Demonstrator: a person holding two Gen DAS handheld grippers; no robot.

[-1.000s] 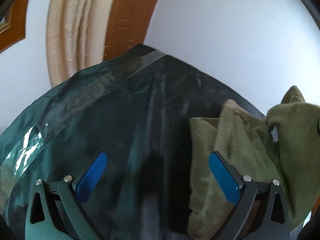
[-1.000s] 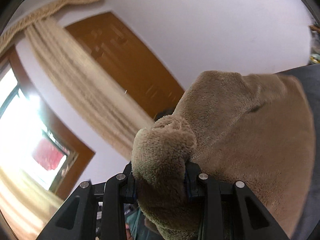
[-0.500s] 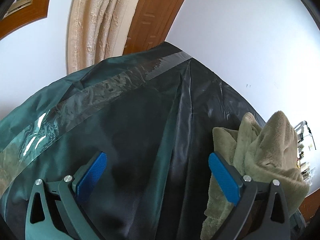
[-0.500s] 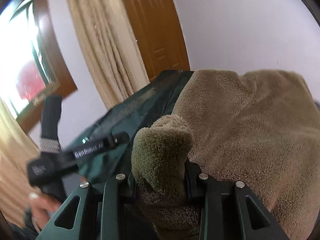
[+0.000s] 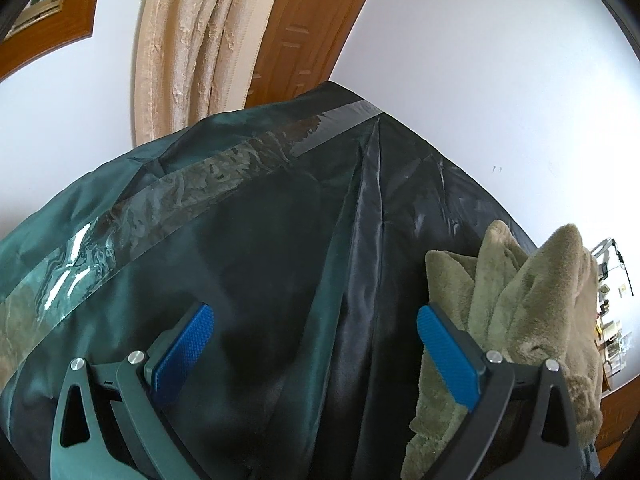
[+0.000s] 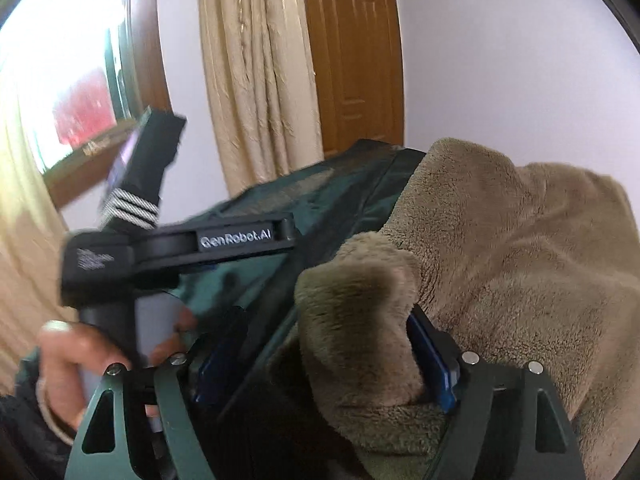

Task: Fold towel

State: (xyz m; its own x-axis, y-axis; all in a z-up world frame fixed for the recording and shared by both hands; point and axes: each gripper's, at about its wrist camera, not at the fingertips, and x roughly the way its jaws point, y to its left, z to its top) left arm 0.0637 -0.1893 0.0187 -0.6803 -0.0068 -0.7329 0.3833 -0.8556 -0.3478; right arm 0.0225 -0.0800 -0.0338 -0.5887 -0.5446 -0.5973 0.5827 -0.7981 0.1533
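Olive towel [image 6: 500, 248] bunched and lifted at the table's [image 5: 248, 256] right side, one corner pinched in the right gripper [image 6: 324, 364]. Left gripper [image 5: 312, 344] wide apart, empty, over bare cloth. No flat fold visible; folding apparently mostly left.
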